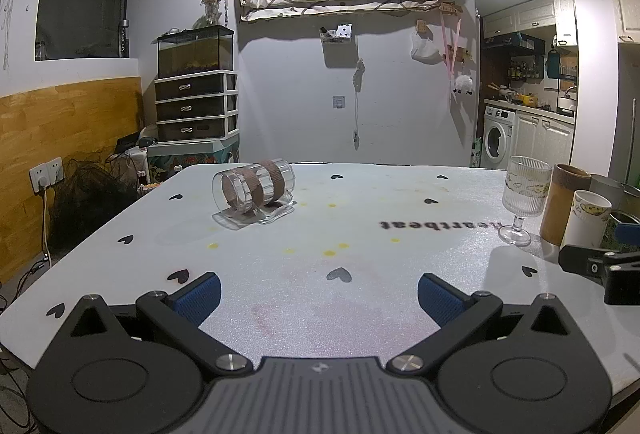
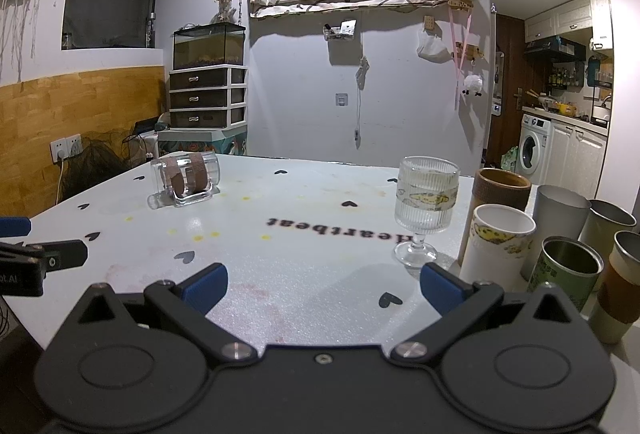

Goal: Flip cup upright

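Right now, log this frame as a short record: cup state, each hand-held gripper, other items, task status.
cup: clear mug with brown bands, lying on its side on the table, far left, handle down
left hand-held gripper: open, empty, apart from the mug
right hand-held gripper: open, empty, near the stemmed glass
other items: stemmed glass upright; white cup, brown cup and metal cans standing at the right edge
task status: not started, mug untouched

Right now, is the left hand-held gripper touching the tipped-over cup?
Apart. In the left wrist view, the left hand-held gripper is open, with bare table between it and the clear cup.
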Demonstrator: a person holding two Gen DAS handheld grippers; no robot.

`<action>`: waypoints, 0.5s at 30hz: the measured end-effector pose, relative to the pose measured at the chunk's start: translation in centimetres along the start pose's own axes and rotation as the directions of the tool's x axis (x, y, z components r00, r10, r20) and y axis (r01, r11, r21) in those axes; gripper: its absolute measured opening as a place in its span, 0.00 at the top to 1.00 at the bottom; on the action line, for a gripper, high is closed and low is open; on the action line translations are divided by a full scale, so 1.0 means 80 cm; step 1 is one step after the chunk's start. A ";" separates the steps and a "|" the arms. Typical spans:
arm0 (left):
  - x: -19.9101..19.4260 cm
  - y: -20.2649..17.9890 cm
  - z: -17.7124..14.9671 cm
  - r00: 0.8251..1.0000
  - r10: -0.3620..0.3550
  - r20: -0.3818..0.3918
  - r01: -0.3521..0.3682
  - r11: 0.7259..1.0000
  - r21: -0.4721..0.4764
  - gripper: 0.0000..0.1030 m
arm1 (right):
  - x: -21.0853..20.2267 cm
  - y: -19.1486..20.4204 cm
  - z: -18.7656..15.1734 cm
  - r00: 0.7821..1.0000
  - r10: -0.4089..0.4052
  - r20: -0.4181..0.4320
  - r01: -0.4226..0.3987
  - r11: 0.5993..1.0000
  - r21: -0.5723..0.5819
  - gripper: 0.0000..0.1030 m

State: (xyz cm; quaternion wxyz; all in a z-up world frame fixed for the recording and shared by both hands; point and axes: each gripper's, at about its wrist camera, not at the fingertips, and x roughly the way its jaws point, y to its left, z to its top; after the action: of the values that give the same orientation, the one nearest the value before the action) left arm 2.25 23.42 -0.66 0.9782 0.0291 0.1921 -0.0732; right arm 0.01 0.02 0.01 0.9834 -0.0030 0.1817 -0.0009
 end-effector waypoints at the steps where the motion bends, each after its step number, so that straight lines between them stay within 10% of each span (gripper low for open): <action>1: 0.000 -0.001 -0.001 1.000 0.000 0.000 0.000 1.000 0.000 0.00 | 0.000 0.000 0.000 1.000 0.000 0.000 0.000 1.000 0.000 0.00; 15: 0.000 0.000 0.000 1.000 -0.001 -0.001 0.001 1.000 0.001 0.00 | 0.000 0.000 0.000 1.000 -0.001 -0.001 0.001 1.000 -0.001 0.00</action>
State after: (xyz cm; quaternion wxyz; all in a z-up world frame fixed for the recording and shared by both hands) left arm 2.26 23.44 -0.65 0.9781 0.0295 0.1924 -0.0737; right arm 0.01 0.02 0.01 0.9833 -0.0038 0.1822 -0.0015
